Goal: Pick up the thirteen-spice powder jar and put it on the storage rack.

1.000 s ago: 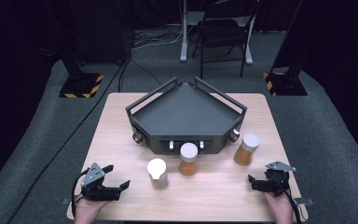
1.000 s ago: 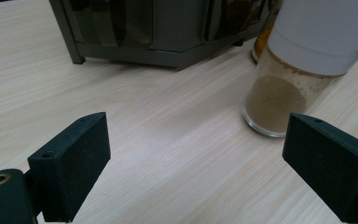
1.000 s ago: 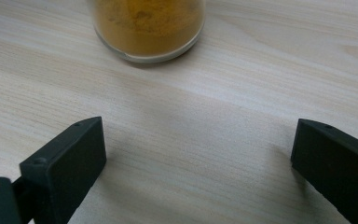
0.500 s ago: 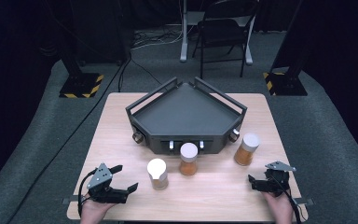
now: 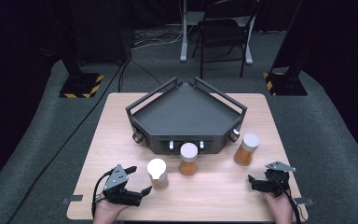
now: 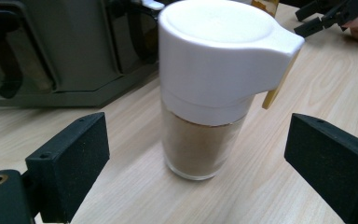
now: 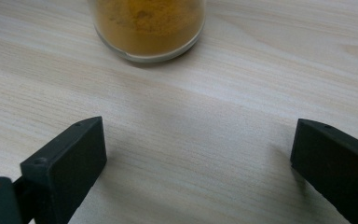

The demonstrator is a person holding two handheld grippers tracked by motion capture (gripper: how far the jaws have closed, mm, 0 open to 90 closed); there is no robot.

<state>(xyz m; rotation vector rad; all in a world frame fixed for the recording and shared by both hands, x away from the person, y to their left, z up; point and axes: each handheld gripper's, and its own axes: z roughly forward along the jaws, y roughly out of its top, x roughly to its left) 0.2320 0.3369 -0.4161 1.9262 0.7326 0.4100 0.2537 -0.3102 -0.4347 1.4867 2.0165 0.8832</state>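
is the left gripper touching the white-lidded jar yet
Apart. The left gripper view shows the left hand-held gripper open, with bare table between each jaw and the white-lidded jar.

Wooden table [image 5: 121,140]: three jars [image 5: 189,158], black tray [image 5: 185,114]

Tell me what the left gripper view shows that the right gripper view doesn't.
Left gripper view alone: a white-lidded jar of pale brown powder standing upright between the open jaws of the left tool, untouched by them, with the dark tray behind it. Right gripper view alone: the base of a jar of orange powder, well ahead of the right tool and apart from it. Both share the light wooden table and wide-open black jaws.
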